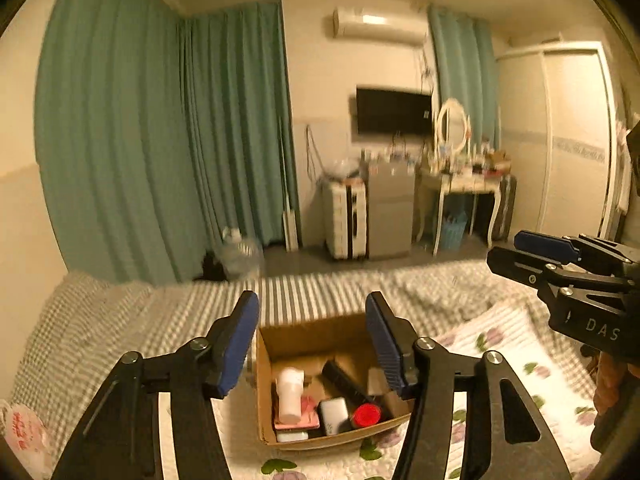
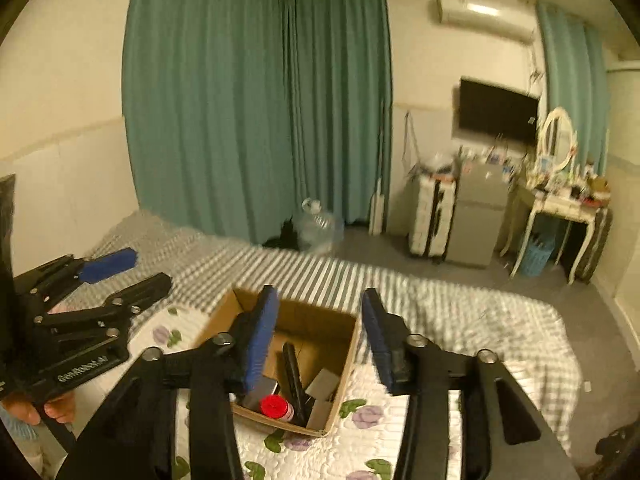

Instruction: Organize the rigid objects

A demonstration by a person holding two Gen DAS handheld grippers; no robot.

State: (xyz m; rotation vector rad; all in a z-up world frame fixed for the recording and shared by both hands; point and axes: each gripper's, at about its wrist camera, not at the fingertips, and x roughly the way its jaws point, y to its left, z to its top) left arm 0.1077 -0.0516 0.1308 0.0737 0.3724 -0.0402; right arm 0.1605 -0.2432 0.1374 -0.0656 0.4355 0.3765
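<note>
An open cardboard box (image 1: pixel 308 338) (image 2: pixel 344 368) sits on the bed and holds several small items: a white bottle (image 1: pixel 290 394), a red-capped jar (image 1: pixel 366 415) (image 2: pixel 274 404), a long black piece (image 2: pixel 294 380), a white block (image 1: pixel 333 414) and a pink flat thing (image 1: pixel 306 412). My left gripper (image 1: pixel 312 312) hovers above and in front of the box, its blue-padded jaws open with nothing between them. My right gripper (image 2: pixel 320 308) hangs likewise over the box, open and empty. Each gripper also shows at the edge of the other's view: the right gripper (image 1: pixel 520 248), the left gripper (image 2: pixel 144 268).
The bed carries a grey checked blanket (image 1: pixel 120 320) and a floral white quilt (image 2: pixel 360 440). A plastic bag (image 1: pixel 24 432) lies at the left edge. Beyond the bed are green curtains (image 1: pixel 160 140), a water jug (image 1: pixel 240 254), a suitcase (image 1: pixel 346 220), a grey cabinet (image 1: pixel 390 216) and a dressing table (image 1: pixel 464 184).
</note>
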